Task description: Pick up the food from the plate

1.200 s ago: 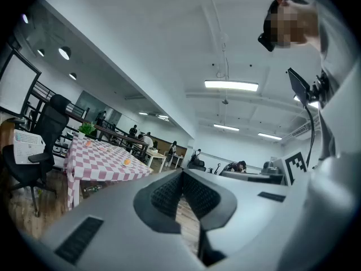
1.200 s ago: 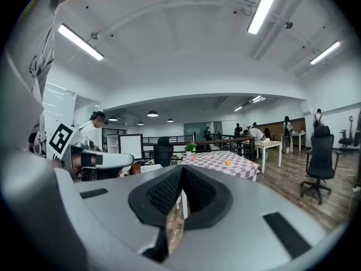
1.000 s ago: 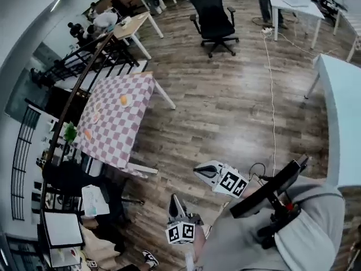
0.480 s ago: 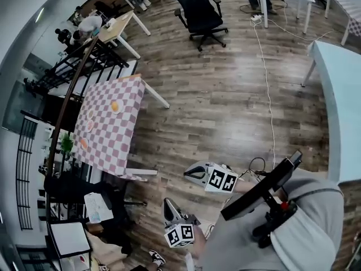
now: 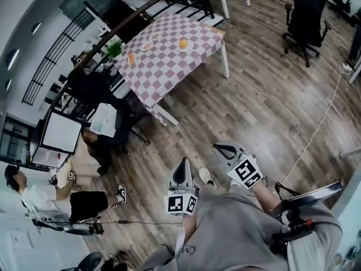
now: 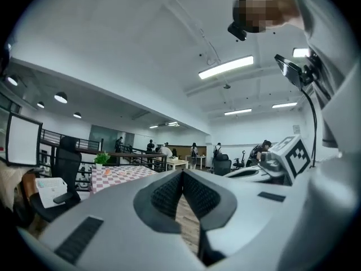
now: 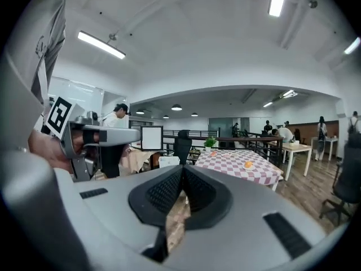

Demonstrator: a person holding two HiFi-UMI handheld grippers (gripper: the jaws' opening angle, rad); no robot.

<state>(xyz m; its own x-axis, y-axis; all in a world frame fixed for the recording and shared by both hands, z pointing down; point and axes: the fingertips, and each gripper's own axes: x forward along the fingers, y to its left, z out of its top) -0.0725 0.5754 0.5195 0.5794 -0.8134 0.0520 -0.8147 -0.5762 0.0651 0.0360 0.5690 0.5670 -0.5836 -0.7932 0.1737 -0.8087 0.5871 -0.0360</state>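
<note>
A pink-and-white checkered table (image 5: 163, 66) stands far off at the top of the head view. On it, an orange piece of food (image 5: 183, 43) lies on a small white plate; a second orange piece (image 5: 131, 58) and other small plates (image 5: 148, 47) lie further left. The right gripper view shows the table (image 7: 237, 161) and the orange food (image 7: 247, 164) well ahead. My left gripper (image 5: 181, 171) and right gripper (image 5: 224, 149) are held close to my body, both far from the table. Both have their jaws shut with nothing between them.
A potted plant (image 5: 113, 51) stands at the table's far edge by a dark railing. A black office chair (image 5: 307, 18) is at the upper right. A person (image 5: 56, 199) sits at the lower left near a monitor (image 5: 59, 131). A white cable (image 5: 316, 134) lies on the wood floor.
The head view has swung round: the checkered table went from the left middle to the top centre. Both grippers stayed shut near my body and shifted a little.
</note>
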